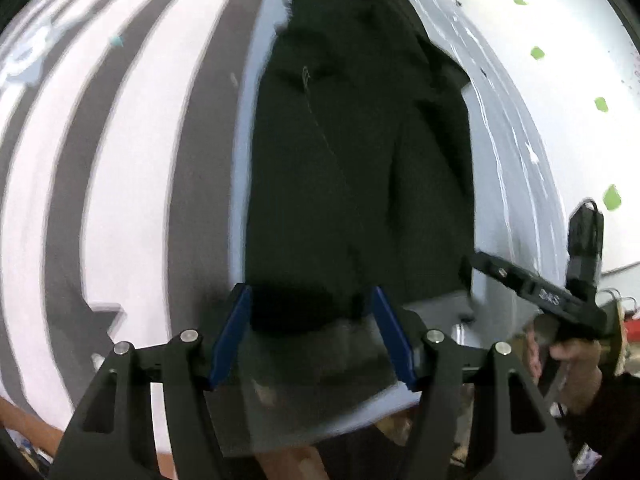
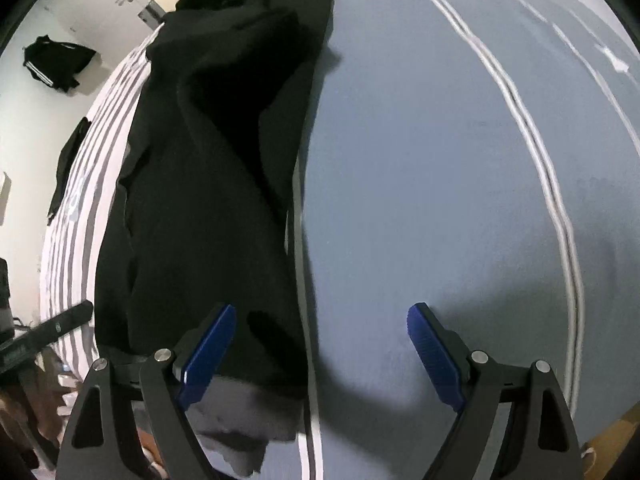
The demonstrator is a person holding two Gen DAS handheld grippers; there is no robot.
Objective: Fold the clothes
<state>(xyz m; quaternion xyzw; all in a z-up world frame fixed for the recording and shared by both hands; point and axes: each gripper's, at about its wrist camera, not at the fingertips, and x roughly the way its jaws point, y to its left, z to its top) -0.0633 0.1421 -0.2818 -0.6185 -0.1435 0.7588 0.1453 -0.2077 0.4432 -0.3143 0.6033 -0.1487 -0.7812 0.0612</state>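
Observation:
A long black garment (image 1: pixel 340 168) lies lengthwise on the bed, along the seam between a grey-and-white striped sheet (image 1: pixel 120 160) and a pale blue sheet (image 2: pixel 420 160). My left gripper (image 1: pixel 311 292) hovers over the garment's near end, blue pads apart and not pressing on the cloth. In the right wrist view the garment (image 2: pixel 208 184) fills the left half. My right gripper (image 2: pixel 322 308) stands wide open above the garment's right edge and the blue sheet, holding nothing. A hand holds the right gripper (image 1: pixel 532 292) at the right of the left wrist view.
A black jacket with white stripes (image 2: pixel 56 64) hangs on the white wall, and another dark cloth (image 2: pixel 70 164) lies at the bed's far side. Two white raised lines (image 2: pixel 540 168) run along the blue sheet. Green marks (image 1: pixel 612 196) dot the wall.

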